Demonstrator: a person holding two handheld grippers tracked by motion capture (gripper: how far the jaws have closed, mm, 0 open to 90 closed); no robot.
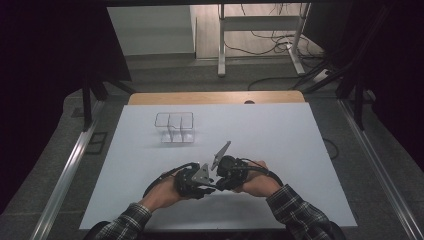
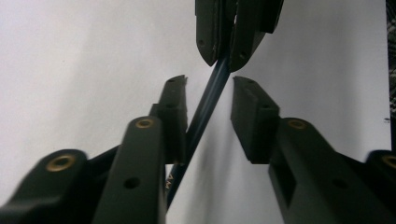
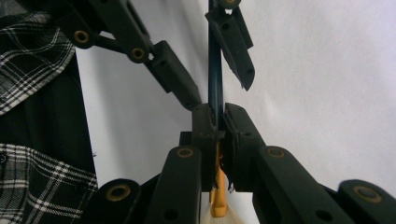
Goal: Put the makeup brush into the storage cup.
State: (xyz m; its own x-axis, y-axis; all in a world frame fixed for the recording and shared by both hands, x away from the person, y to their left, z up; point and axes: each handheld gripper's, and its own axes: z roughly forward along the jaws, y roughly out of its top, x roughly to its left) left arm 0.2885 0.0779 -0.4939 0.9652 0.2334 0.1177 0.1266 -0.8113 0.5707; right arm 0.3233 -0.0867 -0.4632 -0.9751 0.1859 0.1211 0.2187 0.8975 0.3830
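A thin paintbrush has a dark blue handle (image 3: pixel 215 56), a gold ferrule (image 3: pixel 218 198) and pale bristles. My right gripper (image 3: pixel 218 112) is shut on the handle just above the ferrule. In the left gripper view the handle (image 2: pixel 205 112) runs up between the jaws of my left gripper (image 2: pixel 208 81). It lies against one pad, and a gap separates it from the other. The right gripper (image 2: pixel 225 58) pinches the handle farther along. In the high view the left gripper (image 1: pixel 197 184) and the right gripper (image 1: pixel 225 175) meet tip to tip low over the front of the white table (image 1: pixel 280 135).
A clear compartmented organiser (image 1: pixel 173 114) stands on the table's far left. A wooden strip (image 1: pixel 215 97) edges the back of the table. Metal rails (image 1: pixel 70 165) run along both sides. A desk frame (image 1: pixel 260 22) and cables lie on the floor beyond.
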